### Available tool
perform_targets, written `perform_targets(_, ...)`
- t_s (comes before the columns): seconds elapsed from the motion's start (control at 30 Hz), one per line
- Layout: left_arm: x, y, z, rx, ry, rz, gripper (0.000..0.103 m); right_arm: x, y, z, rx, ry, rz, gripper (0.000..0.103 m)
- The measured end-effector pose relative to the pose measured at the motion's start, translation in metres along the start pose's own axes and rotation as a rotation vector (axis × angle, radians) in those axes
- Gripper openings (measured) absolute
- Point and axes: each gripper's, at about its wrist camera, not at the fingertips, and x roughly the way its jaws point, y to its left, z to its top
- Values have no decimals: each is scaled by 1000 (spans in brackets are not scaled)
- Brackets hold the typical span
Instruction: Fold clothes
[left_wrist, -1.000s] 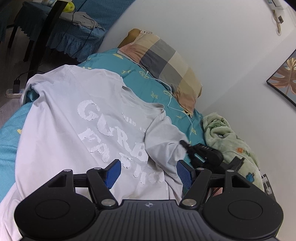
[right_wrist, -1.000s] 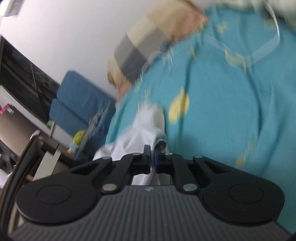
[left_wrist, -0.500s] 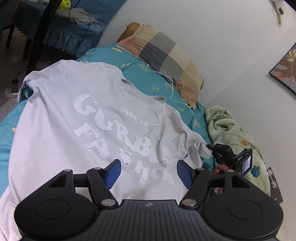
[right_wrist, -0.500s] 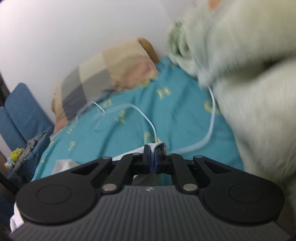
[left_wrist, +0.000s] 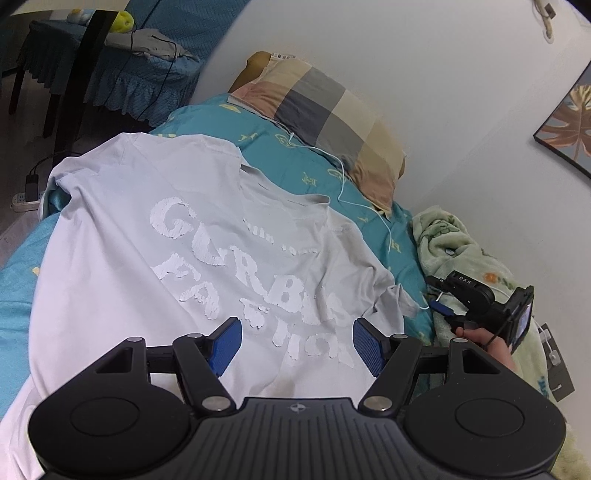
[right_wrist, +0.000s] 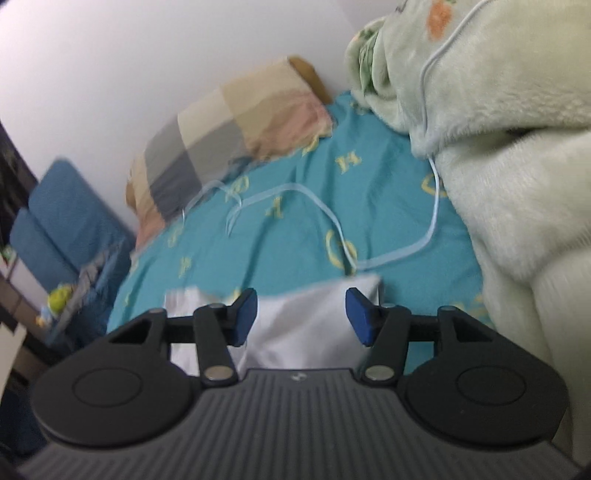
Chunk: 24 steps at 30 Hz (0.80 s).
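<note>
A pale grey T-shirt with white lettering lies spread flat on the teal bedsheet, its collar toward the pillow. My left gripper hovers open over the shirt's lower print, nothing between its blue pads. My right gripper sits by the shirt's right sleeve, a hand on its handle. In the right wrist view the right gripper has its jaws opening, and the sleeve lies loose below them, untouched by the pads.
A checked pillow lies at the head of the bed against the white wall. A white cable trails across the sheet. A fluffy green blanket is bunched at the right. A blue chair and a power strip stand left of the bed.
The right gripper pulled the sleeve out to the right until it lay flat, then let it go and its jaws parted. The left gripper stayed open over the shirt.
</note>
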Motion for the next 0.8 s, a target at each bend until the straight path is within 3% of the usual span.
perform_targets(0.13, -4, 0, -3, 5, -1, -2, 69, 5, -5, -19, 89, 125, 18, 34)
perform_targets(0.3, 0, 2, -6, 0, 17, 1, 69, 26, -11, -43, 208, 182, 27, 34)
perform_targets(0.53, 11, 7, -6, -22, 46, -12, 69, 42, -25, -60, 442, 140, 104, 34)
perform_targets(0.63, 15, 8, -7, -24, 58, -16, 69, 45, -22, -55, 401, 125, 76, 32)
perform_targets(0.73, 15, 8, -6, -25, 53, -18, 69, 43, -11, -51, 288, 126, 17, 8)
perform_targets(0.8, 14, 8, -5, -28, 47, -21, 69, 34, -7, -49, 229, 111, -14, 7)
